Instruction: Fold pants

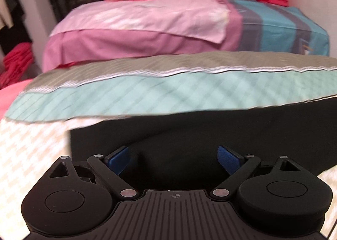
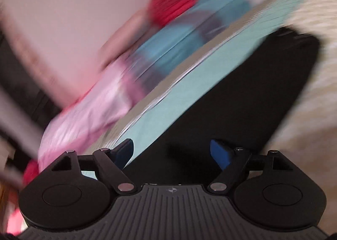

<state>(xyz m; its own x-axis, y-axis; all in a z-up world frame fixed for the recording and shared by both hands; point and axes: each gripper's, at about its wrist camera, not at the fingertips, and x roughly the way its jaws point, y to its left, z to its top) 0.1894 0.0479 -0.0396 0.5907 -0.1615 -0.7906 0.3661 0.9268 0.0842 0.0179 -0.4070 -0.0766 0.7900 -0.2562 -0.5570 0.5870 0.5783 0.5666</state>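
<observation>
- Black pants (image 1: 189, 132) lie flat on the bed (image 1: 31, 145), folded into a block.
- Left hand-held gripper (image 1: 173, 161) and right hand-held gripper (image 2: 171, 153) gape, empty.
- Pinch an edge squarely; fold even.

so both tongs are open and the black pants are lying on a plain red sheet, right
Not quite. Both tongs, left and right, are open, but the black pants lie on a cream and white patterned cover, not a plain red sheet. The left wrist view shows it.
</observation>
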